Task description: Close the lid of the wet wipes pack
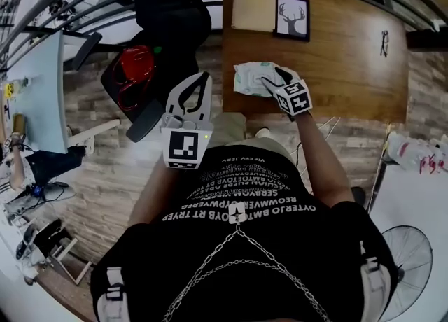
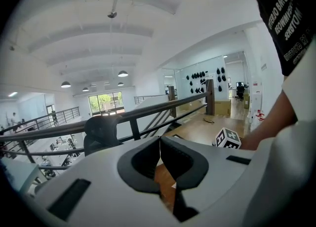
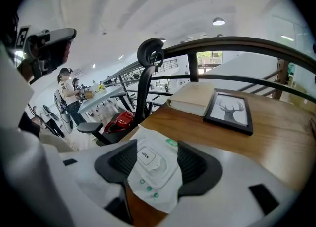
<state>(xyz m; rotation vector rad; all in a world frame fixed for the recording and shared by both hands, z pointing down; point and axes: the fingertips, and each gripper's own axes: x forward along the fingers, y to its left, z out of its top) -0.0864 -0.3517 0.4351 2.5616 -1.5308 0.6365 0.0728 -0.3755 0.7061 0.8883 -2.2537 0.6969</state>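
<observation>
Wooden surface [image 1: 350, 68] ends nearby: my right gripper [image 3: 155, 163], jaws apart, could slide the wet wipes pack [image 3: 154, 189] off; left gripper [image 2: 159, 147] pinched together.

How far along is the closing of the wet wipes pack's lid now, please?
Done, it seems: the white plastic lid lies flat on the white wet wipes pack. In hand: the right gripper is open, its jaws either side of the lid, gripping nothing. The left gripper is shut and empty. Left: perhaps a firming press, then withdrawing.
</observation>
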